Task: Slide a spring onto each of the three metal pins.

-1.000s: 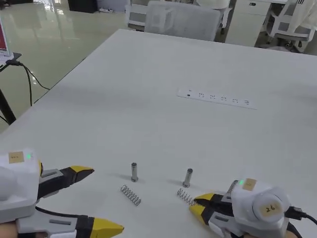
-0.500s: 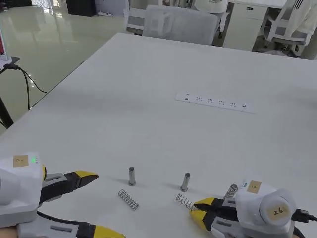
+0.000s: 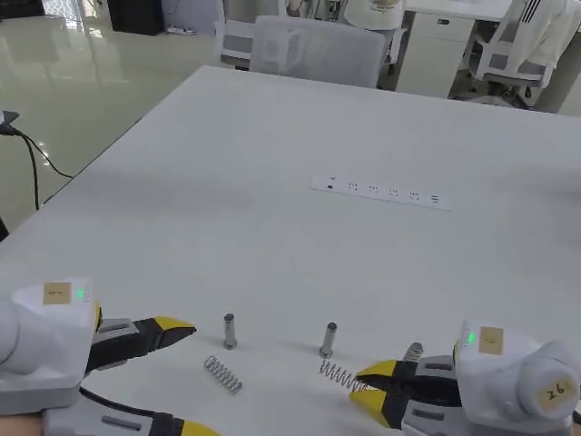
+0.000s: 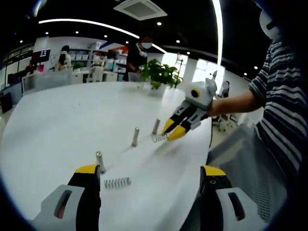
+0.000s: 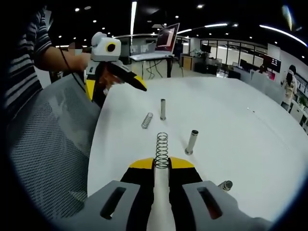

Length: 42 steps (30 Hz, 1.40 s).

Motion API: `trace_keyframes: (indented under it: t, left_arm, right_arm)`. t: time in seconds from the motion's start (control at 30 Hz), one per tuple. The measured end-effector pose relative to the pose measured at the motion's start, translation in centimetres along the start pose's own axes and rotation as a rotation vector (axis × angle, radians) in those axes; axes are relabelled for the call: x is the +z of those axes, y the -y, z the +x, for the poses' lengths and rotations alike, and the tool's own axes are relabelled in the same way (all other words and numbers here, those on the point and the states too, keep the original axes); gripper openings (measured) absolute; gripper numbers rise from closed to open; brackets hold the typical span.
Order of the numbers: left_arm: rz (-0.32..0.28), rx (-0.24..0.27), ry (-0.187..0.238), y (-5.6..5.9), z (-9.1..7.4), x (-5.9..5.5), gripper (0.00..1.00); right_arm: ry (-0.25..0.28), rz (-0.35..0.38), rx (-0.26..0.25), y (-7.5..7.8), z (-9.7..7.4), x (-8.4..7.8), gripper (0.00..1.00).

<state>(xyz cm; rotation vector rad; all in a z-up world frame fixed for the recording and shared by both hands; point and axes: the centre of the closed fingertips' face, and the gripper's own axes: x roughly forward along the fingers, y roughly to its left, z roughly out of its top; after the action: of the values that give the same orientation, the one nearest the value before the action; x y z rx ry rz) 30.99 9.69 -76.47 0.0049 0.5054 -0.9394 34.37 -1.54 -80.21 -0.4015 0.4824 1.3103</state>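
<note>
My right gripper (image 3: 360,373) is shut on one end of a spring (image 3: 334,372), which sticks out forward from its tips (image 5: 162,149) low over the white table (image 3: 272,227). The middle pin (image 3: 328,339) stands bare just beyond it. The left pin (image 3: 229,331) is also bare, with a loose spring (image 3: 221,373) lying in front of it. A third pin (image 3: 414,351) beside the right gripper looks ribbed, as if a spring sits round it. My left gripper (image 3: 191,377) is open, its jaws wide on either side of the loose spring (image 4: 117,182).
A white power strip (image 3: 381,192) lies across the middle of the table. A grey chair (image 3: 318,50) stands at the far edge. The table's left edge (image 3: 82,168) drops to a glossy floor with a black cable. The person's mesh chair (image 5: 53,144) is close behind.
The head view has shifted. My left gripper has come closer to the left pin. The right gripper still holds the spring in about the same place near the middle pin.
</note>
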Motion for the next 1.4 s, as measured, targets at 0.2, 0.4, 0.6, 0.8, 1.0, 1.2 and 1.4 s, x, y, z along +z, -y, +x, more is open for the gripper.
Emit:
trace_keyframes:
  t: [0.2,0.4,0.6,0.8,1.0,1.2,1.4]
  left_arm:
    - [0.02,-0.056,-0.014,0.8,1.2,0.3,0.76]
    - [0.048,-0.117,-0.038,2.1,2.5,0.4,0.71]
    - [0.068,-0.149,-0.034,2.6,4.0,0.8,0.63]
    - [0.085,-0.203,-0.015,3.6,5.8,1.8,0.51]
    - [0.115,-0.255,-0.026,4.8,7.4,1.7,0.41]
    - [0.129,-0.274,-0.013,5.1,8.0,2.2,0.3]
    - [0.135,-0.292,0.002,5.4,8.4,2.6,0.2]
  right_arm:
    - [-0.036,-0.104,0.062,-1.3,-0.2,0.0,0.07]
    - [-0.055,-0.149,0.113,-2.2,-0.4,0.1,0.07]
    - [-0.037,-0.141,0.136,-2.3,-0.9,0.7,0.07]
    - [-0.023,-0.155,0.157,-2.7,-1.4,1.2,0.07]
    - [-0.024,-0.174,0.173,-2.8,-1.7,1.5,0.07]
    - [-0.009,-0.174,0.186,-3.0,-2.0,1.9,0.07]
    - [-0.003,-0.174,0.194,-3.0,-2.1,2.1,0.07]
